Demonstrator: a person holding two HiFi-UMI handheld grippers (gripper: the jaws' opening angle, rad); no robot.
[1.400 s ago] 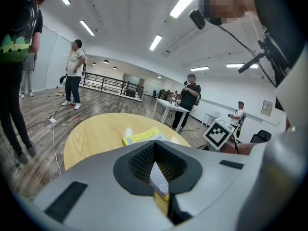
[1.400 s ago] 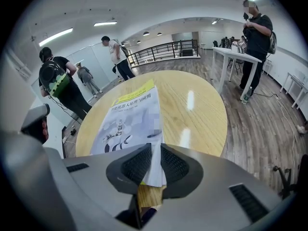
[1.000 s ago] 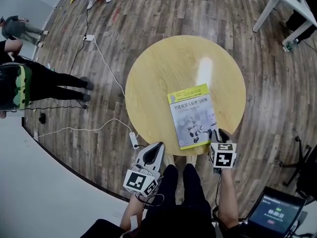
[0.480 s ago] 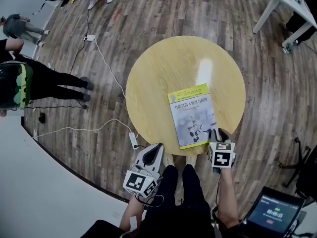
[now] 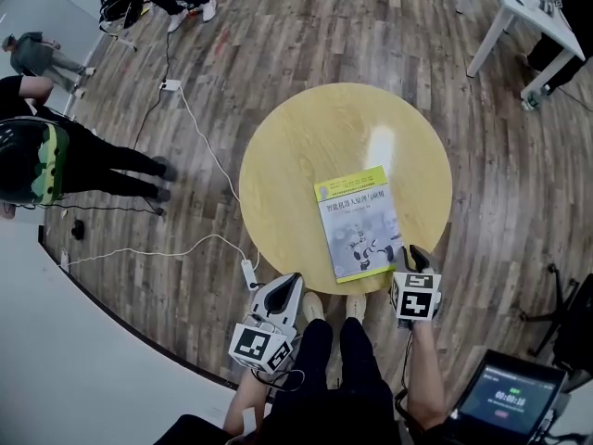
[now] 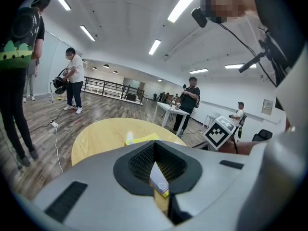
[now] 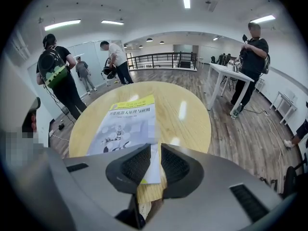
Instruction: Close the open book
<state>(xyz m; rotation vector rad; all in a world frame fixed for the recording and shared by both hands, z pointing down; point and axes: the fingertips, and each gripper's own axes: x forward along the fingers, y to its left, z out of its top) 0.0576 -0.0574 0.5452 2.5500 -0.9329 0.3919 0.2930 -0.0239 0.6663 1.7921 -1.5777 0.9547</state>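
Note:
A closed book (image 5: 359,222) with a yellow-and-white cover lies face up on the round wooden table (image 5: 306,146), towards its near right side. My right gripper (image 5: 413,252) points steeply down at the book's near right corner. In the right gripper view the book (image 7: 127,121) runs under my right gripper (image 7: 155,153), whose jaws stand a narrow gap apart over that corner and pinch nothing. My left gripper (image 5: 295,282) hangs off the table's near edge, left of the book, touching nothing. In the left gripper view my left gripper (image 6: 154,146) has its tips together, and the book (image 6: 142,139) lies beyond.
Several people stand on the wood floor at the left (image 5: 83,160). A white cable and power strip (image 5: 248,269) lie beside the table. A white desk (image 5: 519,7) stands at the back right, and a screen (image 5: 510,401) is at the near right.
The head view has shifted slightly. The book and both grippers keep their places.

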